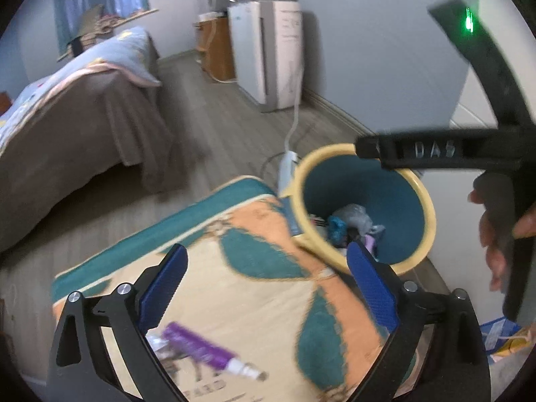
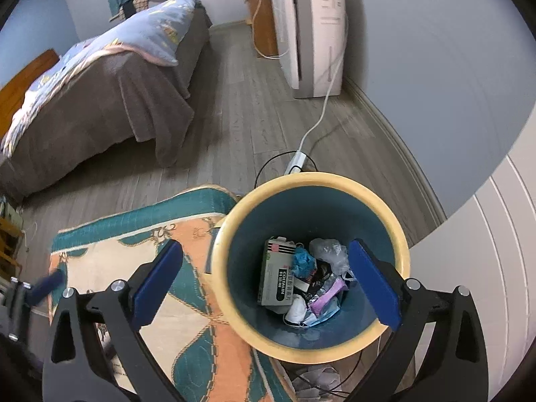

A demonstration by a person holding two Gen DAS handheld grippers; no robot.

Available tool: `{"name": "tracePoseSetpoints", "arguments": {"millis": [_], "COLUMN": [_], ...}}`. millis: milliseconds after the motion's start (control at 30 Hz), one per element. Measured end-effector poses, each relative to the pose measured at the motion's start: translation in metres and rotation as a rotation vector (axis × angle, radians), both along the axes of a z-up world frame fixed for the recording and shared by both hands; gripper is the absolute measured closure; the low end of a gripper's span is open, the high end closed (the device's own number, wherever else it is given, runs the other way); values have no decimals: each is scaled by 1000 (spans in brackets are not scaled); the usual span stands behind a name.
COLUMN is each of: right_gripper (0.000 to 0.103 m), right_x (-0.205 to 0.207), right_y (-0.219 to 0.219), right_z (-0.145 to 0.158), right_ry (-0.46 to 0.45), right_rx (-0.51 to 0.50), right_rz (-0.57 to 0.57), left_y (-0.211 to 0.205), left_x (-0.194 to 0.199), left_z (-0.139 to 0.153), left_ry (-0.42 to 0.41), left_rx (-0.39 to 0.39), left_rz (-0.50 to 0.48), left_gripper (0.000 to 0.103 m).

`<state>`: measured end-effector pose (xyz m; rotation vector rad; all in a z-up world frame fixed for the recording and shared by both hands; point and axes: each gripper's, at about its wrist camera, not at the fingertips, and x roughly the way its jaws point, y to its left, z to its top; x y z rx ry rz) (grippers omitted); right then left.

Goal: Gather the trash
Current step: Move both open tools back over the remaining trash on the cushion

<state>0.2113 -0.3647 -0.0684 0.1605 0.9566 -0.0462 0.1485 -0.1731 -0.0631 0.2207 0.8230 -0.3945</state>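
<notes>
Left wrist view: open wood floor at upper centre, bed at left. Quilted teal-and-orange mat below, purple tube lying on it at lower left. Left gripper spread wide, holding nothing.

Right wrist view: round yellow-rimmed bin at centre, teal inside, touching the mat's edge, crumpled trash at its bottom. Right gripper gaping wide above the bin, jaws empty.

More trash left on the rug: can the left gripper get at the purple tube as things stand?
Probably yes: the left gripper has its jaws open and empty, and the purple tube lies uncovered on the rug between them.
</notes>
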Motion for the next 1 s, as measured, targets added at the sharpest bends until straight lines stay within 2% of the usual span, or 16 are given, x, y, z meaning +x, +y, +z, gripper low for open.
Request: {"name": "tracePoseSetpoints", "arguments": {"millis": [133, 333, 533, 700, 800, 900, 1000], "right_gripper": [6, 6, 6, 6, 6, 6, 6], "right_x": [2, 4, 2, -5, -11, -16, -20], "right_y": [23, 52, 90, 135, 164, 186, 201], "right_z": [1, 3, 2, 5, 4, -1, -11], "right_ry": [7, 4, 13, -2, -9, -8, 12], "right_rx": [-24, -51, -75, -92, -126, -145, -142], "right_rz": [51, 109, 171, 273, 348, 394, 419], "left_y": [42, 101, 154, 180, 192, 200, 209], "left_x": [-7, -22, -30, -29, -35, -35, -35], "left_z": [9, 13, 13, 3, -2, -9, -11], "left_ry": [3, -7, -2, 30, 22, 16, 16], "left_rx": [1, 69, -9, -30, -1, 73, 92], "left_rz": [64, 147, 283, 363, 375, 378, 391], "left_gripper": [7, 7, 6, 6, 6, 6, 6]}}
